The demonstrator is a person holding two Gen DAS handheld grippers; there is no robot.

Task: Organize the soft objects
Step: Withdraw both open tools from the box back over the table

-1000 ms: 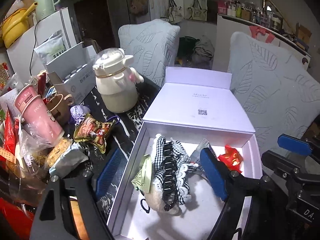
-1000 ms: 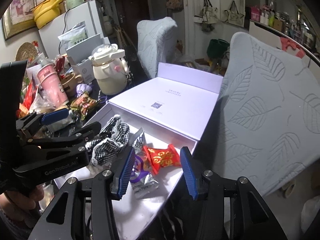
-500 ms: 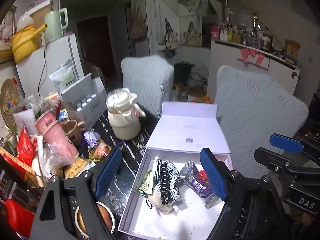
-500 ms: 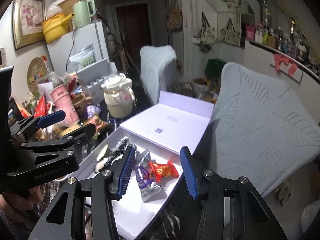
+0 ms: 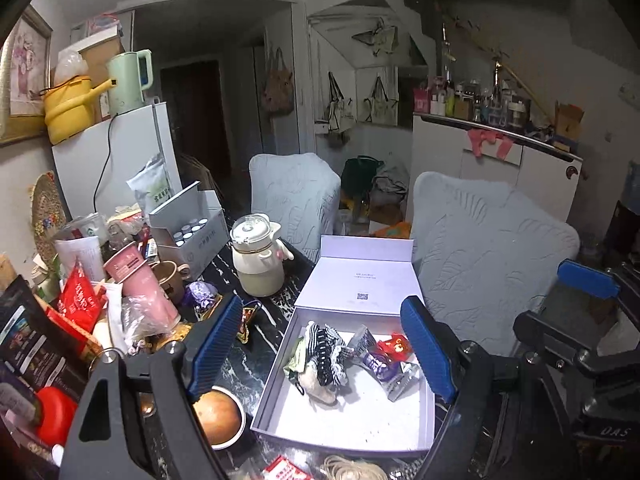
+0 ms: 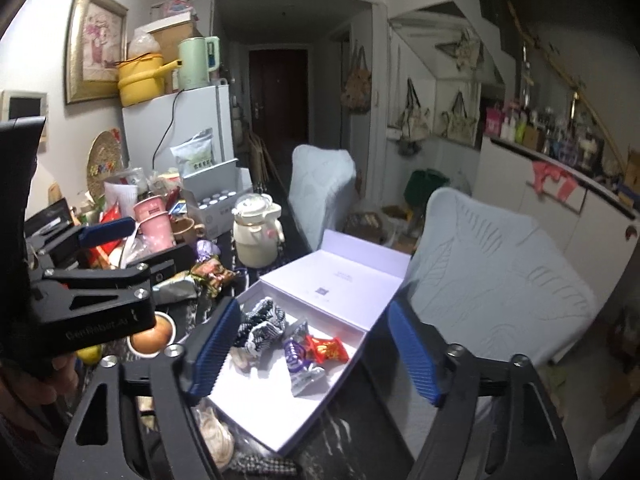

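With both claws, left claw and right claw, gaping empty, right's jaws just opening, nothing between, next soft item is needing picking for box at 6 o'clock.

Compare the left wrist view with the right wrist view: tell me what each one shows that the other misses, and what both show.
Only the left wrist view shows the red bottle cap at the lower left edge.

Only the right wrist view shows the small wall panel left of the framed picture, and a person's hand holding the left hand-held gripper.

Both show the open white box holding the checkered cloth and the red snack packet, plus the cream teapot. The right hand-held gripper, jaws just opened, holds nothing.
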